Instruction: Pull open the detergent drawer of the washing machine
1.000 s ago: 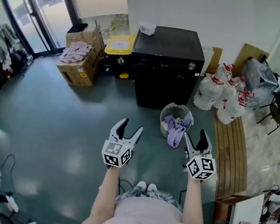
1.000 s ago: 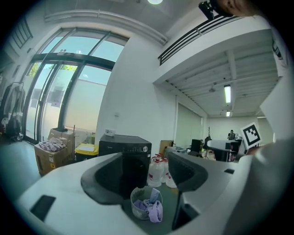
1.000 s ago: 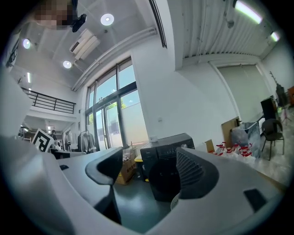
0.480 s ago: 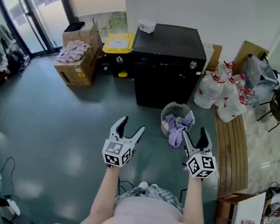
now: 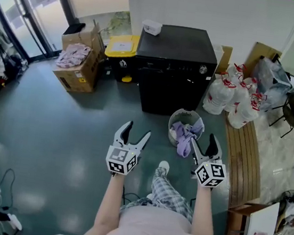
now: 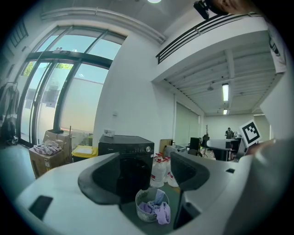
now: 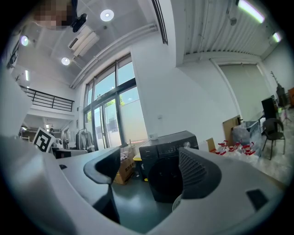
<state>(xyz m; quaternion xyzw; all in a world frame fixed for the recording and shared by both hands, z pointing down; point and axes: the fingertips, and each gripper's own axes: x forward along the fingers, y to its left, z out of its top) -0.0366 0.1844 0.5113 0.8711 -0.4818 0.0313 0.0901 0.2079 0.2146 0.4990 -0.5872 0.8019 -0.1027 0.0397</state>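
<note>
A black front-loading washing machine [image 5: 174, 64] stands against the white back wall, its control strip with a silver knob [image 5: 200, 68] along the top front; its detergent drawer at the left of that strip is shut. The same washing machine [image 6: 126, 151] shows between the left jaws and again as the washing machine [image 7: 167, 170] between the right jaws. My left gripper [image 5: 133, 133] is open and empty, well short of the machine. My right gripper [image 5: 206, 142] is also open and empty, beside the basket.
A grey laundry basket [image 5: 174, 119] with purple clothes sits on the floor before the machine. White jugs [image 5: 229, 101] and a wooden bench [image 5: 243, 159] are at right. A cardboard box [image 5: 81, 68] and yellow bin [image 5: 123, 46] stand at left. One foot [image 5: 163, 167] steps forward.
Both grippers have moved forward toward the washing machine as the person steps; one leg and foot now show ahead of the body. Both sets of jaws look the same width.
</note>
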